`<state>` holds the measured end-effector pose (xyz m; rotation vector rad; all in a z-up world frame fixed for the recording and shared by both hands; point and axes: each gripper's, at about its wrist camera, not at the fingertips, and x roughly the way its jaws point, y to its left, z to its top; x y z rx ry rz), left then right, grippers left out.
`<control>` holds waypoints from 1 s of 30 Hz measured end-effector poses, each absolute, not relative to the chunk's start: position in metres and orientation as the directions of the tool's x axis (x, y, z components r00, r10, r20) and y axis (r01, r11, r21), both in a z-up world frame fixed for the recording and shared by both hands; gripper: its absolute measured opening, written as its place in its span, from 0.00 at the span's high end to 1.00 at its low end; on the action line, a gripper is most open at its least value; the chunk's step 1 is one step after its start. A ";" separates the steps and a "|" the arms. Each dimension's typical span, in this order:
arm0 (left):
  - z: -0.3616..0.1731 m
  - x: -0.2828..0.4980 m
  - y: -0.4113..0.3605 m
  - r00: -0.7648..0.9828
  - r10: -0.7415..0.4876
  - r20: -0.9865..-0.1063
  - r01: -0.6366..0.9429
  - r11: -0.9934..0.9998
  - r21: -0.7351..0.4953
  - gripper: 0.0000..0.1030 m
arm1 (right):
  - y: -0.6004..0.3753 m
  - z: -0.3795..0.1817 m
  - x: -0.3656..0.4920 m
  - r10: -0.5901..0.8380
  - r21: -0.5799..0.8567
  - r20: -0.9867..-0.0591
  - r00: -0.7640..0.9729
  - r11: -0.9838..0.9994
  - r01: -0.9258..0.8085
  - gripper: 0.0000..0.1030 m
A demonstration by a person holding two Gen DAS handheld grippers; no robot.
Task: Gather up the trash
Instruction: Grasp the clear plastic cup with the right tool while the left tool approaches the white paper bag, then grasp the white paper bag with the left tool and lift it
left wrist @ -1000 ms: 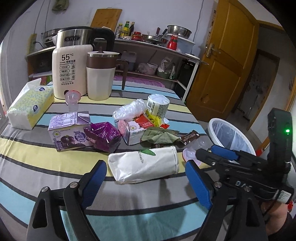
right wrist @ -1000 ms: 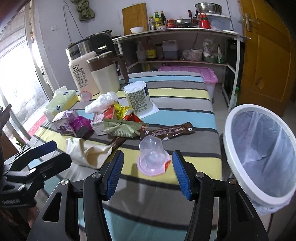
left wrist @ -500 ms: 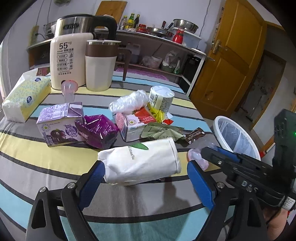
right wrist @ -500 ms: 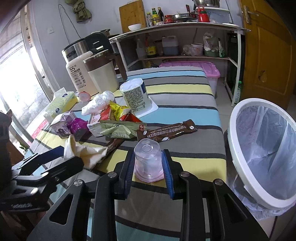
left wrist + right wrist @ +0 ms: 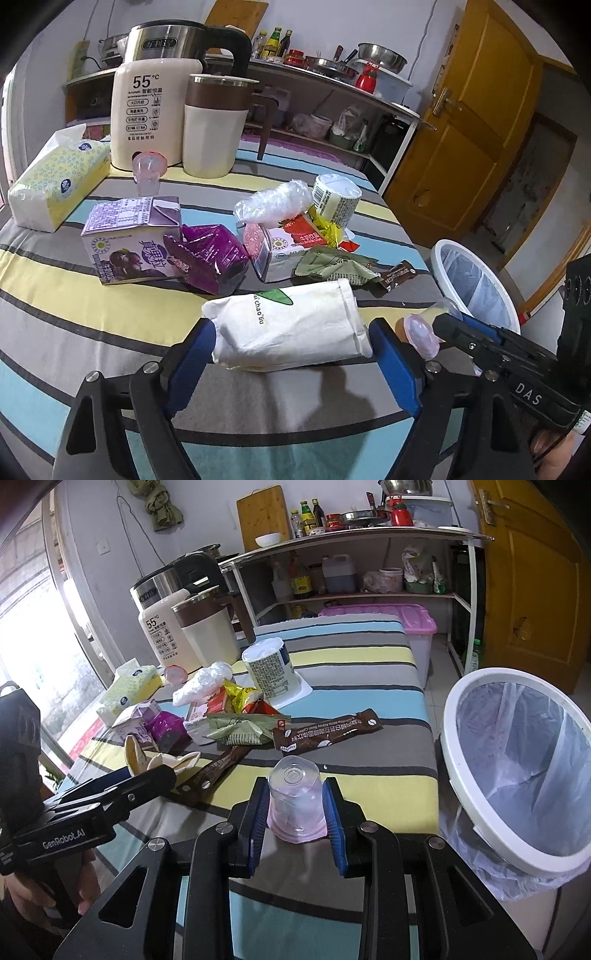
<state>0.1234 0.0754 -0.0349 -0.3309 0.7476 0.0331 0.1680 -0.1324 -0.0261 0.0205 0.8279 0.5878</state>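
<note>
- My target is a small clear cup (image 5: pixel 296 802) with a pink rim, upside down, low centre in the right wrist view, at the near edge of the striped worktop (image 5: pixel 354 657).
- More trash lies mid-frame in my left wrist view: a white bag (image 5: pixel 291 326), a purple carton (image 5: pixel 129 240), a purple wrapper (image 5: pixel 208 254), a green wrapper (image 5: pixel 332 264) and a brown sachet (image 5: pixel 399 275).
- An upturned tub (image 5: pixel 269 670) stands behind that heap, upper centre of the right view.
- The bin (image 5: pixel 517 771) sits at the right edge of the right view, just beside the worktop; it has a white rim and a clear liner, and I see nothing inside the liner.
- My right tongs (image 5: pixel 297 808) are clamped on the cup, a blue pad pressing each side of it.
- My left tongs (image 5: pixel 291 363) stand wide apart, low centre in the left view; the white bag lies between the pads, the left pad at its end, and I cannot tell whether it touches.
</note>
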 end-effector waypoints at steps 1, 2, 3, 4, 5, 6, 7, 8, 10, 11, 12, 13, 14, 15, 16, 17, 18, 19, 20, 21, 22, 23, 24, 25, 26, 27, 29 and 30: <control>-0.035 0.122 0.075 0.738 -0.084 -0.669 -0.146 0.949 -0.280 0.19 | -0.133 -0.026 0.167 0.499 0.240 -0.687 0.528 0.842 -0.484 0.70; -0.034 0.121 0.075 0.741 -0.080 -0.667 -0.146 0.950 -0.276 0.19 | -0.134 -0.025 0.166 0.499 0.240 -0.686 0.530 0.842 -0.483 0.70; -0.033 0.119 0.075 0.744 -0.078 -0.663 -0.143 0.951 -0.272 0.19 | -0.135 -0.025 0.165 0.499 0.239 -0.685 0.531 0.843 -0.482 0.70; -0.032 0.118 0.074 0.747 -0.076 -0.660 -0.140 0.953 -0.269 0.20 | -0.135 -0.024 0.164 0.498 0.238 -0.684 0.533 0.843 -0.482 0.70; -0.030 0.117 0.074 0.751 -0.074 -0.657 -0.137 0.955 -0.264 0.20 | -0.136 -0.023 0.163 0.497 0.237 -0.683 0.536 0.844 -0.481 0.70; -0.029 0.116 0.073 0.754 -0.073 -0.653 -0.133 0.956 -0.261 0.20 | -0.137 -0.022 0.162 0.497 0.237 -0.681 0.538 0.845 -0.480 0.70; -0.027 0.115 0.072 0.757 -0.075 -0.649 -0.128 0.957 -0.260 0.20 | -0.138 -0.021 0.161 0.497 0.237 -0.679 0.540 0.845 -0.479 0.70; -0.026 0.114 0.071 0.760 -0.078 -0.645 -0.124 0.957 -0.261 0.21 | -0.139 -0.020 0.160 0.497 0.237 -0.677 0.542 0.846 -0.478 0.70; -0.022 0.112 0.069 0.765 -0.084 -0.638 -0.112 0.959 -0.261 0.21 | -0.141 -0.017 0.157 0.494 0.233 -0.673 0.550 0.848 -0.476 0.70; -0.020 0.112 0.067 0.767 -0.088 -0.636 -0.105 0.960 -0.260 0.21 | -0.143 -0.017 0.156 0.492 0.230 -0.671 0.554 0.849 -0.475 0.70; -0.019 0.112 0.065 0.770 -0.093 -0.632 -0.096 0.961 -0.259 0.21 | -0.144 -0.015 0.155 0.491 0.229 -0.668 0.559 0.851 -0.473 0.70; -0.017 0.112 0.062 0.772 -0.101 -0.628 -0.084 0.962 -0.258 0.34 | -0.146 -0.014 0.154 0.489 0.229 -0.666 0.563 0.853 -0.469 0.70; -0.016 0.113 0.059 0.770 -0.105 -0.630 -0.075 0.964 -0.253 0.52 | -0.150 -0.014 0.153 0.487 0.229 -0.664 0.567 0.855 -0.466 0.70; -0.016 0.117 0.054 0.756 -0.116 -0.644 -0.062 0.967 -0.247 0.62 | -0.153 -0.013 0.153 0.483 0.228 -0.662 0.572 0.858 -0.461 0.70; -0.016 0.118 0.052 0.754 -0.124 -0.645 -0.056 0.966 -0.251 0.63 | -0.156 -0.012 0.152 0.480 0.228 -0.661 0.577 0.861 -0.454 0.70; -0.017 0.120 0.048 0.749 -0.128 -0.650 -0.050 0.967 -0.248 0.64 | -0.160 -0.011 0.152 0.477 0.230 -0.658 0.582 0.864 -0.448 0.70; -0.018 0.123 0.044 0.746 -0.128 -0.653 -0.042 0.970 -0.238 0.71 | -0.163 -0.010 0.151 0.472 0.230 -0.657 0.588 0.868 -0.441 0.70; -0.019 0.124 0.040 0.743 -0.126 -0.657 -0.035 0.973 -0.226 0.78 | -0.167 -0.010 0.151 0.469 0.230 -0.656 0.592 0.871 -0.435 0.70; -0.021 0.127 0.036 0.738 -0.127 -0.663 -0.029 0.975 -0.219 0.80 | -0.169 -0.009 0.151 0.466 0.230 -0.655 0.595 0.873 -0.430 0.70; -0.023 0.128 0.033 0.732 -0.131 -0.669 -0.027 0.975 -0.220 0.81 | -0.172 -0.009 0.150 0.464 0.232 -0.654 0.598 0.875 -0.425 0.70; -0.025 0.128 0.032 0.728 -0.130 -0.673 -0.028 0.975 -0.218 0.82 | -0.175 -0.009 0.149 0.463 0.234 -0.652 0.601 0.876 -0.421 0.70; -0.026 0.128 0.031 0.726 -0.127 -0.676 -0.030 0.976 -0.216 0.82 | -0.177 -0.008 0.148 0.462 0.234 -0.651 0.602 0.877 -0.419 0.70; -0.026 0.126 0.030 0.726 -0.129 -0.675 -0.027 0.976 -0.216 0.82 | -0.178 -0.008 0.148 0.461 0.234 -0.651 0.603 0.877 -0.419 0.70; -0.025 0.125 0.030 0.729 -0.132 -0.672 -0.025 0.976 -0.218 0.82 | -0.180 -0.008 0.147 0.462 0.235 -0.650 0.604 0.878 -0.418 0.70; -0.023 0.123 0.031 0.736 -0.133 -0.664 -0.025 0.975 -0.223 0.82 | -0.182 -0.008 0.147 0.462 0.237 -0.649 0.604 0.877 -0.417 0.70; -0.021 0.121 0.032 0.741 -0.126 -0.659 -0.030 0.975 -0.221 0.79 | -0.183 -0.008 0.147 0.463 0.239 -0.648 0.604 0.878 -0.416 0.70; -0.016 0.118 0.037 0.756 -0.102 -0.646 -0.044 0.978 -0.206 0.64 | -0.185 -0.008 0.147 0.465 0.243 -0.647 0.604 0.877 -0.415 0.70; -0.013 0.117 0.042 0.765 -0.086 -0.639 -0.056 0.978 -0.199 0.50 | -0.186 -0.008 0.147 0.467 0.246 -0.646 0.604 0.876 -0.415 0.70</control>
